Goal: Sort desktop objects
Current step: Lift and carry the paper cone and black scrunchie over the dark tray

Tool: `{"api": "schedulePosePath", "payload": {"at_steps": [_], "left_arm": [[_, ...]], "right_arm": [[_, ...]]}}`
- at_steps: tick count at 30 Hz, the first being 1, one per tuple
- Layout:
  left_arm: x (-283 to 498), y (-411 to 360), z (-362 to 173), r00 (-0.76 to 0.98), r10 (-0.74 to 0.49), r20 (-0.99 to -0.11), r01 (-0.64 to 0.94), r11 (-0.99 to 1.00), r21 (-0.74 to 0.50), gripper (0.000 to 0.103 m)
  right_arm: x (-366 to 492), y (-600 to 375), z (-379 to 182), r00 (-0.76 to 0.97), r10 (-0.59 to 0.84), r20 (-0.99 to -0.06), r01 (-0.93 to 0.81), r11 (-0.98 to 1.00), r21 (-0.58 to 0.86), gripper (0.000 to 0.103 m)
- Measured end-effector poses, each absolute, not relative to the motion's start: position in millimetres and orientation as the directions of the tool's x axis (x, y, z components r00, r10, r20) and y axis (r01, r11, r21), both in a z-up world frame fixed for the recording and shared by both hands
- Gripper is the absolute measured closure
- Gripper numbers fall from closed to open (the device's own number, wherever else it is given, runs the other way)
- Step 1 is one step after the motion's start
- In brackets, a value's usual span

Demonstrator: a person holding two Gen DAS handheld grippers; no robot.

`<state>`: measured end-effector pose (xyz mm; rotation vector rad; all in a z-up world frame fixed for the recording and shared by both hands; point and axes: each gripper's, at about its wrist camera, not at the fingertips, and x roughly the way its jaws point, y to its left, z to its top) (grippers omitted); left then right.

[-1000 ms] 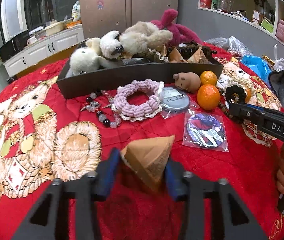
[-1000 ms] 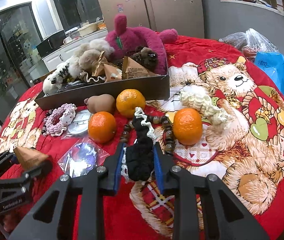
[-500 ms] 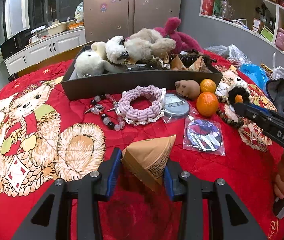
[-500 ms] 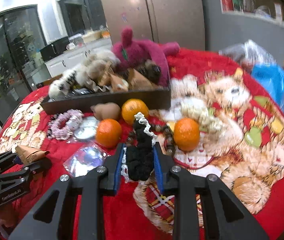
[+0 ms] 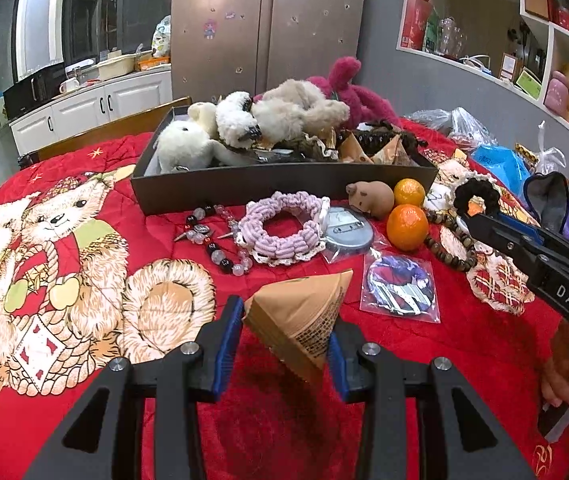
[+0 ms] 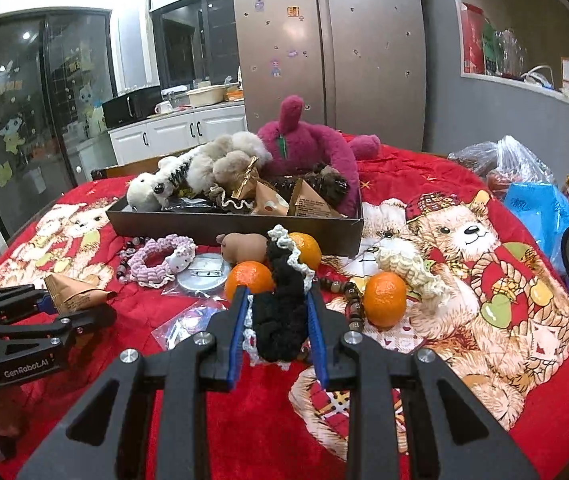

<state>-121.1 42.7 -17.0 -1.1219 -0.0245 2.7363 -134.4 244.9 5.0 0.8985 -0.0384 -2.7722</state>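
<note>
My left gripper (image 5: 284,340) is shut on a tan pyramid-shaped paper packet (image 5: 304,320) and holds it above the red cloth; the packet also shows in the right wrist view (image 6: 74,292). My right gripper (image 6: 278,328) is shut on a black scrunchie with white lace trim (image 6: 282,304), lifted off the cloth; the scrunchie also shows in the left wrist view (image 5: 476,192). A dark tray (image 5: 276,186) at the back holds plush toys and more packets; its front wall shows in the right wrist view (image 6: 228,226).
On the cloth lie a pink braided ring (image 5: 284,230), a bead string (image 5: 216,240), a round tin (image 5: 348,228), a bagged disc (image 5: 400,284), a brown toy mouse (image 5: 370,198), oranges (image 5: 406,226), a wooden bead bracelet (image 6: 348,292) and a cream scrunchie (image 6: 408,268). Plastic bags (image 6: 524,176) sit far right.
Both grippers have lifted with their loads. The packet and the black scrunchie have risen off the cloth, and the views look higher over the table.
</note>
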Motion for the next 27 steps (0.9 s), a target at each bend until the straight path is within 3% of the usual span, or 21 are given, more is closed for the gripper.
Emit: {"api": "schedulePosePath", "payload": {"at_steps": [27], "left_arm": [[-115, 25, 33, -0.761, 0.196, -0.618, -0.161, -0.981, -0.112, 0.064]], "right_arm": [[-110, 241, 34, -0.78, -0.355, -0.515, 0.287, -0.935, 0.21, 0.075]]}}
